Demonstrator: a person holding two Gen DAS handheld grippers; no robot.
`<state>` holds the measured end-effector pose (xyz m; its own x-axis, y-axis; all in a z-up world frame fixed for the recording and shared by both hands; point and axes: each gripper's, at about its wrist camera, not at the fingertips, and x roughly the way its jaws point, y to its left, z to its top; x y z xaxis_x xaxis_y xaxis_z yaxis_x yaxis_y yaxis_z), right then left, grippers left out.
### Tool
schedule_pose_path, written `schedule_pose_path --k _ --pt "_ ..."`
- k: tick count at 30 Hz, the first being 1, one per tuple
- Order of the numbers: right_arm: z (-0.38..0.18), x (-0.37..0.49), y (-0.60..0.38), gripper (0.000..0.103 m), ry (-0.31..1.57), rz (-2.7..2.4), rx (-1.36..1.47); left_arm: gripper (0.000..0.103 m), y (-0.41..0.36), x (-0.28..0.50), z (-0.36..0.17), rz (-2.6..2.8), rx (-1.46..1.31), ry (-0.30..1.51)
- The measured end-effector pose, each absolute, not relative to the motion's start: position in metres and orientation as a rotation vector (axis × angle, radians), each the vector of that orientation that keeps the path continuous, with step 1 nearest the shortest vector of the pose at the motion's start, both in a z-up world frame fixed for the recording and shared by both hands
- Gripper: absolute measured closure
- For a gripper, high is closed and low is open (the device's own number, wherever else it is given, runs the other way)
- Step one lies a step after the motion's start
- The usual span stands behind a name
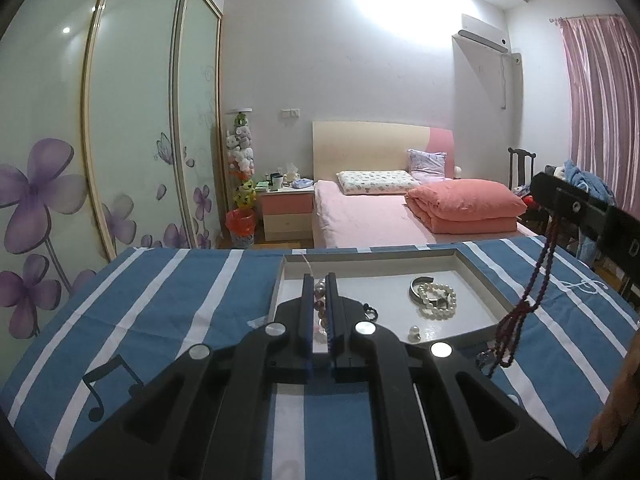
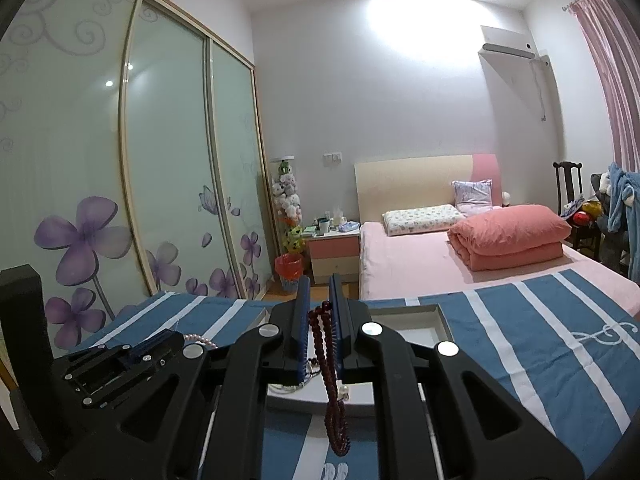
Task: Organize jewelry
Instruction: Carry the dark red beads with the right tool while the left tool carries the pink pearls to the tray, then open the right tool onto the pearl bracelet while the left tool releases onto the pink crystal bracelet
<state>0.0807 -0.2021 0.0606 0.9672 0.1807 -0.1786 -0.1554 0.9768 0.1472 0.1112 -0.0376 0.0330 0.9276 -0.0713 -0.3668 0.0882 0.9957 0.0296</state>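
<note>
The left tool (image 1: 319, 280) sits low over the near left corner of a shallow white tray (image 1: 486, 280), its two blue-edged fingers (image 1: 307, 300) drawn close together with only a narrow gap. In that gap sits a strand of pink and dark pearl-like beads (image 1: 320, 300) — the fingers appear to pinch it, with the strand trailing down onto the tray floor.

The right tool (image 2: 319, 292) is held higher, above the tray's near edge. Its fingers are likewise nearly closed and grip a dark red bead necklace (image 2: 334, 384) near its top; the rest hangs free in a long doubled loop, dangling below the fingers. From the left wrist view the same necklace (image 1: 528, 300) drops from the right tool at the frame's right side down toward the tray's right corner.

Inside the tray lie a coiled white pearl bracelet (image 1: 438, 300), a silver bangle (image 1: 420, 288) touching it on the far side, and a small pearl earring (image 1: 414, 334) nearer the front — apart from the bracelet. A small black chain piece (image 1: 370, 313) shows just beside the left tool.

The tray rests on a surface covered with a blue-and-white striped cloth (image 1: 160, 300) printed with music notes. Behind it stand a pink bed (image 1: 372, 216) and a wardrobe (image 1: 132, 140) with purple flowers.
</note>
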Motion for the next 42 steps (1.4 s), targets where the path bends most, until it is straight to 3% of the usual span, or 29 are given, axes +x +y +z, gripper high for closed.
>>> schedule_pose_path --k 24,33,34,35,36,37,42 --pt "0.057 0.18 -0.214 0.092 0.258 0.136 0.166 0.097 -0.048 0.217 0.026 -0.184 -0.017 0.462" --pt "0.012 0.224 -0.222 0.092 0.439 0.123 0.211 0.096 -0.052 0.265 -0.014 -0.215 -0.04 0.584" --pt "0.008 0.224 -0.224 0.09 0.456 0.123 0.226 0.094 -0.051 0.266 -0.016 -0.214 -0.044 0.591" --pt "0.007 0.223 -0.226 0.079 0.464 0.12 0.234 0.087 -0.048 0.266 -0.018 -0.214 -0.05 0.595" --pt "0.006 0.222 -0.229 0.061 0.466 0.114 0.239 0.083 -0.045 0.266 -0.019 -0.211 -0.052 0.597" --pt "0.006 0.218 -0.232 0.053 0.46 0.103 0.249 0.075 -0.042 0.265 -0.019 -0.205 -0.057 0.595" --pt "0.012 0.205 -0.243 0.05 0.445 0.079 0.281 0.073 -0.028 0.257 -0.012 -0.179 -0.084 0.59"
